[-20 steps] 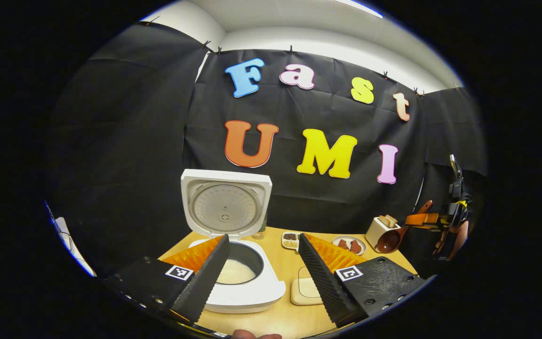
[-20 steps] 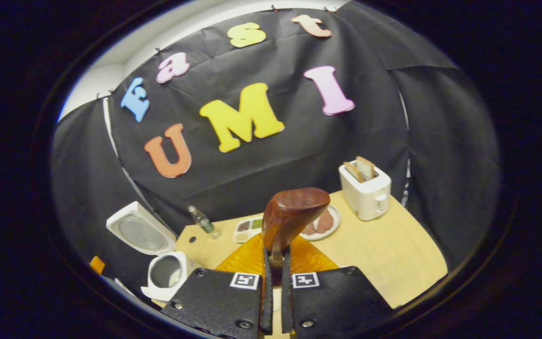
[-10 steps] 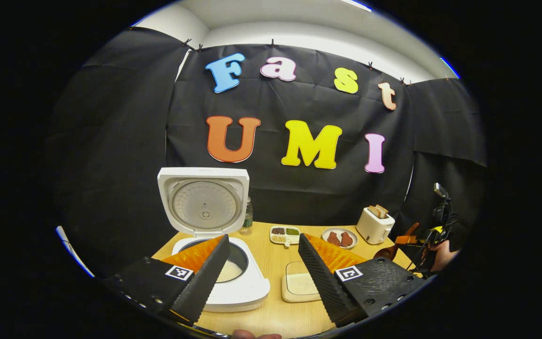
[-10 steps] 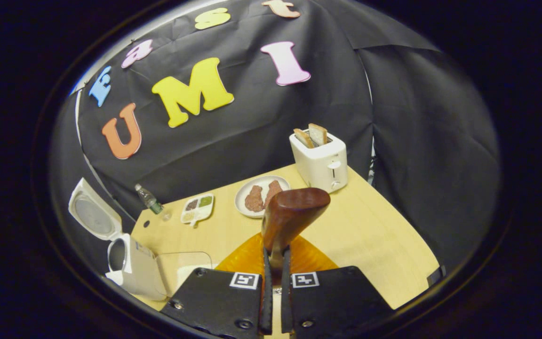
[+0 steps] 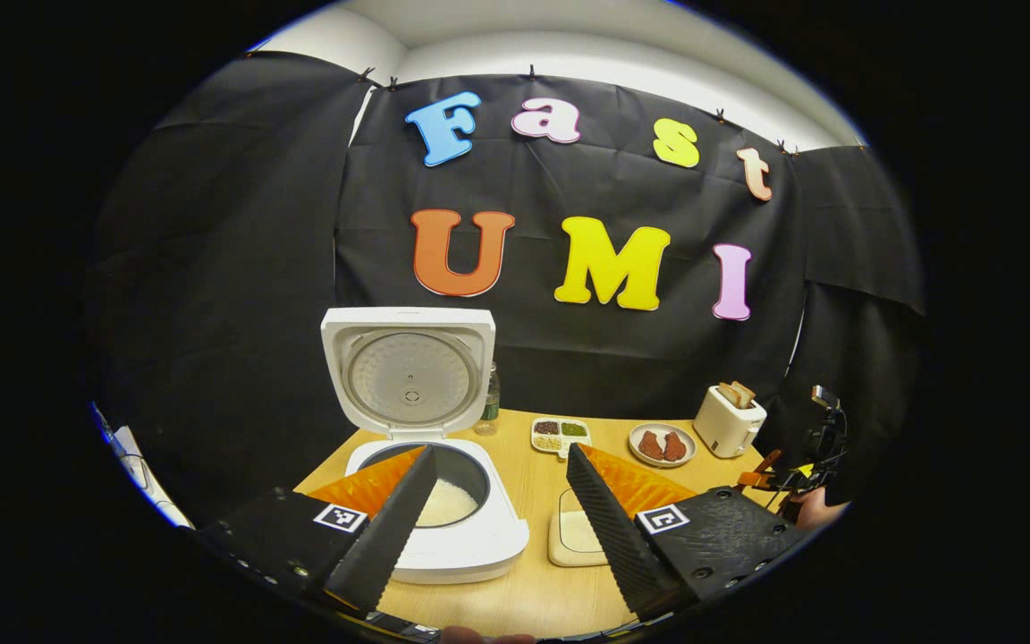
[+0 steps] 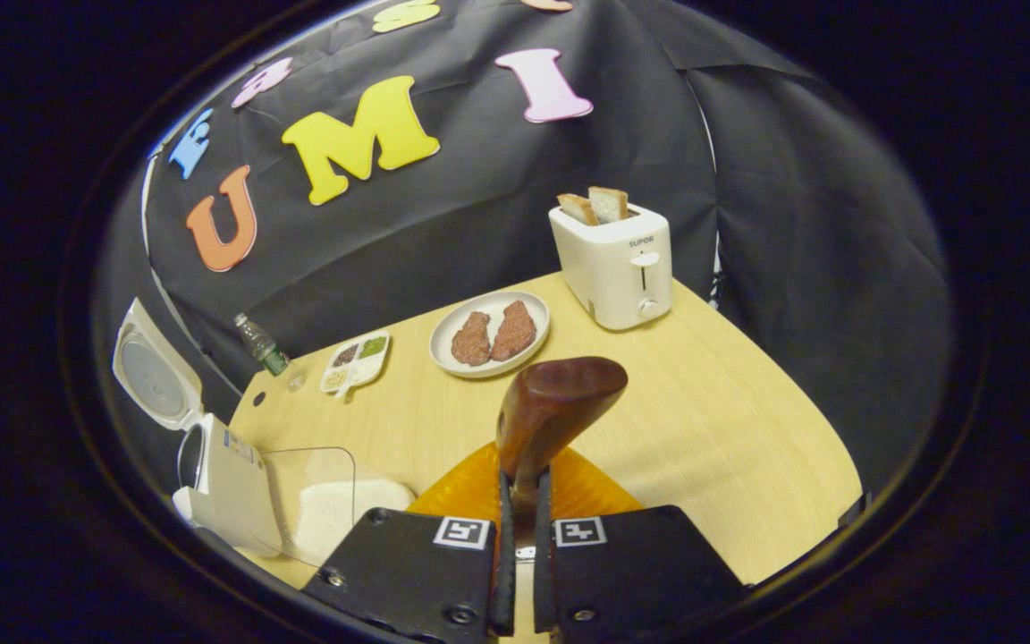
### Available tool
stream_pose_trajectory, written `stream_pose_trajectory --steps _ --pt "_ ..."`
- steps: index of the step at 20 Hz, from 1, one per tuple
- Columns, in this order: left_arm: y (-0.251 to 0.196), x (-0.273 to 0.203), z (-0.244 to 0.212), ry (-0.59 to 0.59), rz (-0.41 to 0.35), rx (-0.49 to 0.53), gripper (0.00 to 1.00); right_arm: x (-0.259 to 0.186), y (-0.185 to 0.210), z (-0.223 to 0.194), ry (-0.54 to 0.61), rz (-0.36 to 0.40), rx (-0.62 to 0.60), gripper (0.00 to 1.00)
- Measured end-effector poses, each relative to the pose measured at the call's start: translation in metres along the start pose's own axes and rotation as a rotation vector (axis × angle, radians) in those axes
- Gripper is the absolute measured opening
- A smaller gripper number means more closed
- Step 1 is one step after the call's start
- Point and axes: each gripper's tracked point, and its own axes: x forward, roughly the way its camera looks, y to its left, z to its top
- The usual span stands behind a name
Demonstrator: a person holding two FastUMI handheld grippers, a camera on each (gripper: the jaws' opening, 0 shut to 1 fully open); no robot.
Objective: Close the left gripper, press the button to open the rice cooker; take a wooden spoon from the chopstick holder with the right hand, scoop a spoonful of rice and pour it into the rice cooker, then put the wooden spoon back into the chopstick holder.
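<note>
The rice cooker is seen at lower left of the left gripper view with its lid raised upright, so the button step is judged done. White rice already lies in its inner pot. The left gripper is held spread, its two fingers well apart at the bottom of the frame, with nothing between them.

In the right gripper view, the wooden spoon is pinched by its neck between the pressed-together fingers of the right gripper, the bowl of the spoon standing above them at the frame's centre. Whether the bowl is loaded cannot be told, since only its back is shown. No chopstick holder can be made out.

The clear container of rice is seen at lower left of that view, just beside the rice cooker. The step in hand is judged to be either the scoop or the return of the spoon. If the scoop is still owed, the spoon must be swung toward the lower left and dipped into the container, bowl turned upward. A plate of meat, a toaster and a divided dish stand farther up the table.
</note>
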Motion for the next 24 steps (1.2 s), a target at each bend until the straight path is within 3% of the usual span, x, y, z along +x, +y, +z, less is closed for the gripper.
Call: stream_pose_trajectory --steps 4,6,8,9,12,15,17,18,23,24 --pt "0.009 -0.001 0.003 -0.01 0.031 -0.015 0.94 -0.003 -0.001 -0.002 0.002 0.007 0.023 0.17" --pt "0.012 -0.003 0.007 -0.018 0.038 -0.023 0.94 -0.01 -0.006 0.01 -0.031 -0.003 0.011 0.33" --pt "0.017 -0.004 0.015 -0.041 0.041 -0.038 0.94 -0.021 -0.01 0.021 -0.057 -0.02 0.013 0.69" --pt "0.02 -0.003 0.02 -0.054 0.044 -0.041 0.94 -0.027 -0.014 0.027 -0.068 -0.03 0.02 0.79" --pt "0.033 0.0 0.037 -0.093 0.059 -0.037 0.94 -0.047 -0.024 0.046 -0.112 -0.069 0.026 0.83" --pt "0.051 0.003 0.059 -0.119 0.077 -0.058 0.94 -0.078 -0.028 0.075 -0.196 -0.103 -0.005 0.81" --pt "0.067 0.008 0.08 -0.147 0.093 -0.057 0.94 -0.102 -0.025 0.095 -0.258 -0.112 -0.044 0.9" --pt "0.075 0.012 0.09 -0.157 0.103 -0.058 0.94 -0.114 -0.022 0.105 -0.293 -0.117 -0.074 0.86" --pt "0.113 0.052 0.124 -0.135 0.123 -0.134 0.94 -0.166 -0.014 0.129 -0.399 -0.15 -0.198 0.99" --pt "0.119 0.062 0.13 -0.126 0.132 -0.142 0.94 -0.175 -0.015 0.128 -0.408 -0.163 -0.213 0.96"
